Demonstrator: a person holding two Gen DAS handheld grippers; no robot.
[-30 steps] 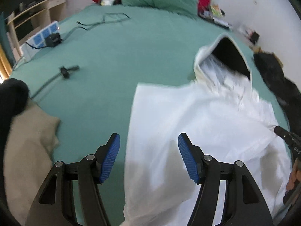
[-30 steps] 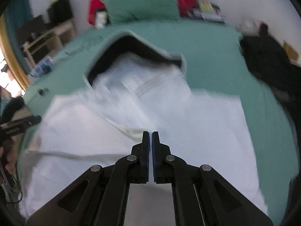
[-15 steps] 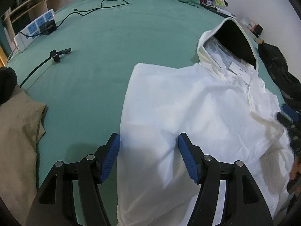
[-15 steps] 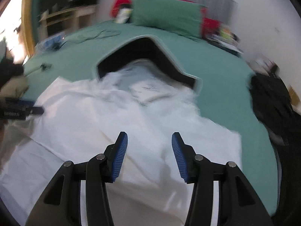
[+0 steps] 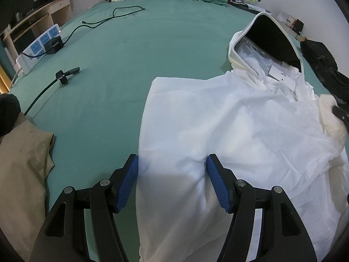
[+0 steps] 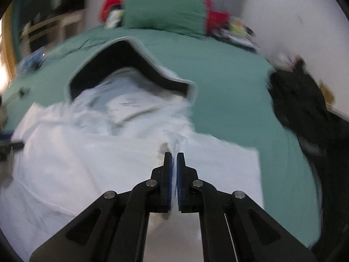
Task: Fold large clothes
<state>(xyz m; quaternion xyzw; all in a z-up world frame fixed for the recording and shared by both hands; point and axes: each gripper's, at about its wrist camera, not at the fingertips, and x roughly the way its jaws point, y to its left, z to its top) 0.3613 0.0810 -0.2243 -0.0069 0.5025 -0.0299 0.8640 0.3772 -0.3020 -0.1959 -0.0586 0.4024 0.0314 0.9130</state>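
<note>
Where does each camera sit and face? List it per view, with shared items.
Left wrist: sits behind the open left gripper, facing down over the white garment on the green bed.
Right wrist: behind the right gripper, just closed, pinching the garment's fabric.
Shared: garment, bed, green pillow.

White hooded garment [image 5: 229, 118] spread flat on bed, dark-lined hood open.

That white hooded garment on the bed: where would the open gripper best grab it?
Probably the white hooded garment's straight left edge, which lies flat on the green bed. The left gripper already straddles it from above, jaws open, so closing there should pinch it.
</note>
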